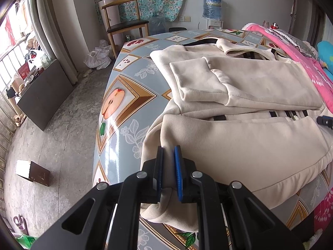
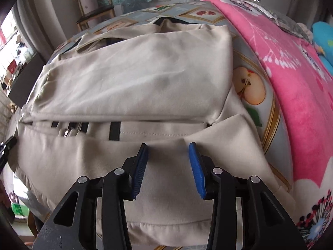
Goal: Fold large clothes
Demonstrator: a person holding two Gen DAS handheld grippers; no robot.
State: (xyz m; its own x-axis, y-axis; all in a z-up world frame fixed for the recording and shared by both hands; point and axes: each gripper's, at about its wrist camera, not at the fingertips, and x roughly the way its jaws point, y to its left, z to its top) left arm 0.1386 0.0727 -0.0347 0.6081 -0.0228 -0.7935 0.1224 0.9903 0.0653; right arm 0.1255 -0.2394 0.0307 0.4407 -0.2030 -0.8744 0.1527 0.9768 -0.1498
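A cream zip jacket (image 1: 239, 137) lies on the table (image 1: 124, 95), its sleeves folded across the chest and its lower part doubled up toward the zipper (image 1: 291, 114). My left gripper (image 1: 168, 149) is shut on the jacket's near left corner, with cream cloth pinched between the blue pads. In the right wrist view the same jacket (image 2: 133, 79) fills the frame. My right gripper (image 2: 169, 145) hangs open just over the folded lower edge. A small ridge of cloth lies under the gap and neither pad presses on it.
The table's fruit-print oilcloth (image 2: 249, 91) shows at the right, next to a pink flowered blanket (image 2: 295, 83). A wooden chair (image 1: 124, 20), a water dispenser (image 1: 212, 6) and plastic bags (image 1: 97, 56) stand beyond the table. Left of it are a dark cabinet (image 1: 43, 95) and a small box (image 1: 33, 173).
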